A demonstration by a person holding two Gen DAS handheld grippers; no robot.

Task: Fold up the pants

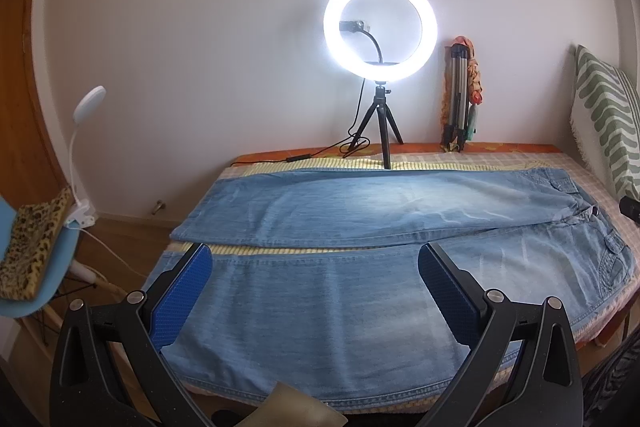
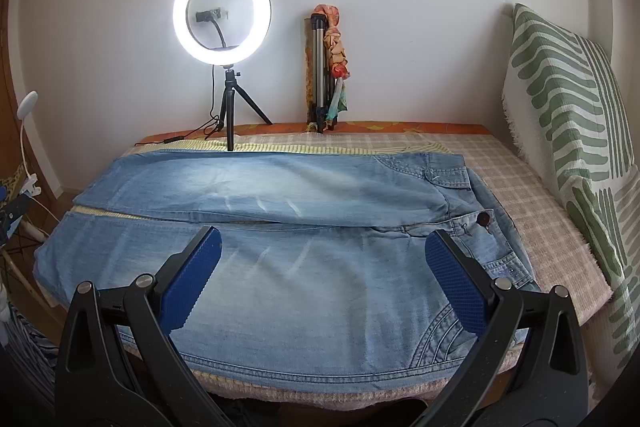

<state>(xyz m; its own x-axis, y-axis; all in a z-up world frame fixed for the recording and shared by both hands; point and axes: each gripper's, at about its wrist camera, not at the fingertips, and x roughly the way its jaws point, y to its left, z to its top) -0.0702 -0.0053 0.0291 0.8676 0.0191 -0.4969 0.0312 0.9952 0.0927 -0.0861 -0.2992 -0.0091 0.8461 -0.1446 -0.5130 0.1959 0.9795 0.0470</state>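
Light blue denim pants [image 1: 340, 291] lie flat across the bed, legs to the left, waist with its button to the right. The two legs are spread apart with a gap between them. My left gripper [image 1: 316, 259] is open and empty, hovering above the near leg. The pants also show in the right wrist view [image 2: 304, 283]. My right gripper [image 2: 324, 243] is open and empty above the near leg, close to the waist and its button [image 2: 484, 218].
A lit ring light on a tripod [image 1: 379, 27] stands at the back of the bed, cable trailing left. A folded tripod with cloth [image 2: 324, 67] leans on the wall. A green-patterned pillow [image 2: 568, 99] is at right. A blue chair [image 1: 36, 267] stands left of the bed.
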